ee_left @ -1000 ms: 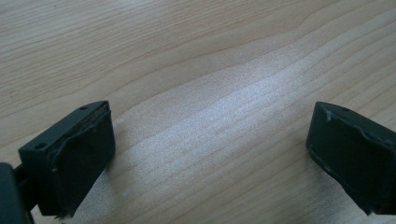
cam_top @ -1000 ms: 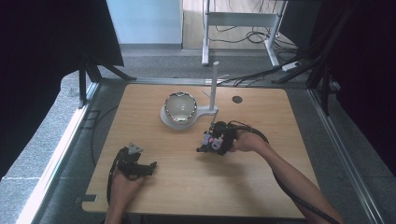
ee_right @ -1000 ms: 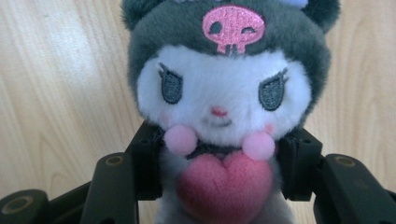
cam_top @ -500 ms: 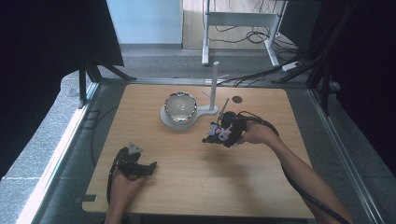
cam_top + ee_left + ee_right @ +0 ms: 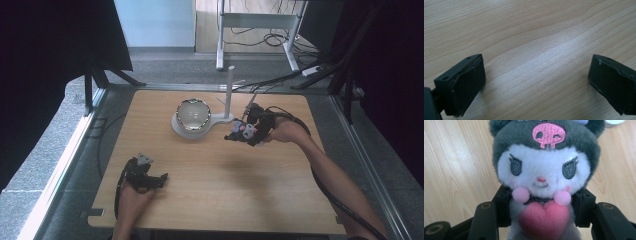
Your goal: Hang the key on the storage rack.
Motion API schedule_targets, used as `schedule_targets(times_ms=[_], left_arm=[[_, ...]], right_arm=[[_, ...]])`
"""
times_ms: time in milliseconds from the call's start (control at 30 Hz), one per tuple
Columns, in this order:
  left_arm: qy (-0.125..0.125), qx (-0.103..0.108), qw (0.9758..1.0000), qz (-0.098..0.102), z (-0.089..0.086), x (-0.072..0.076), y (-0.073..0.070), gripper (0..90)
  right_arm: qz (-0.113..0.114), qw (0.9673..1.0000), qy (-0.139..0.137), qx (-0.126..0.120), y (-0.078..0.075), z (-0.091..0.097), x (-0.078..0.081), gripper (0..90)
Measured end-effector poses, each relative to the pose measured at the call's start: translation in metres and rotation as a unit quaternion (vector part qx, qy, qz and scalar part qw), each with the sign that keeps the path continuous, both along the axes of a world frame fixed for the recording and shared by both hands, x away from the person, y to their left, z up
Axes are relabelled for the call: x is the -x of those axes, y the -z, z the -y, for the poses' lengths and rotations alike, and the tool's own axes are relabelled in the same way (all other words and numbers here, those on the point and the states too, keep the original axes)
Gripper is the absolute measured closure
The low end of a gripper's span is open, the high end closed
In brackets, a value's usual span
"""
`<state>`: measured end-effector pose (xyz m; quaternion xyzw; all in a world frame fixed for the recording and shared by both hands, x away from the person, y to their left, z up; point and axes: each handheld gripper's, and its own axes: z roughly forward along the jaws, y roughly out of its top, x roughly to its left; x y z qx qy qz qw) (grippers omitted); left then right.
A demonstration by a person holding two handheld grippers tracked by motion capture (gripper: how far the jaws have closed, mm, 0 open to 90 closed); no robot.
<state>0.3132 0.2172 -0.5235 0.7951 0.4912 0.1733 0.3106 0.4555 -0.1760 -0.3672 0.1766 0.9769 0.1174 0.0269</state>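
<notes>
A small plush doll (image 5: 541, 175) with a white face, a grey hood with a pink skull and a pink heart on its chest sits between my right gripper's jaws, which squeeze its body from both sides. In the high view my right gripper (image 5: 239, 134) holds the plush doll (image 5: 243, 131) above the table, right of a shiny bowl (image 5: 193, 114) on a white base. My left gripper (image 5: 161, 178) rests low near the front left of the table (image 5: 225, 195). Its jaws stand wide apart (image 5: 536, 82) over bare wood with nothing between them.
A thin white post (image 5: 229, 92) rises from the bowl's base just behind the doll. Cables trail from both grippers. Metal frame rails border the table on the left and right, and a desk with cables stands on the floor behind.
My right gripper has lifted the plush doll off the table and carried it to the right and slightly back. The left gripper has stayed put.
</notes>
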Motion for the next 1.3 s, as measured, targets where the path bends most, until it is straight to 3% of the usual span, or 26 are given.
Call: schedule_targets(times_ms=[633,1000,1300], left_arm=[[0.001,0.0,1.0,-0.002,0.0,0.0,0.0,1.2],[0.001,0.0,1.0,-0.002,0.0,0.0,0.0,1.3],[0.001,0.0,1.0,-0.002,0.0,0.0,0.0,1.3]], right_arm=[[0.032,0.9985,0.043,-0.01,-0.04,0.021,-0.03,44.6],[0.054,0.995,0.082,-0.019,-0.066,0.033,-0.054,44.6],[0.072,0.9923,0.098,-0.021,-0.087,0.037,-0.071,44.6]])
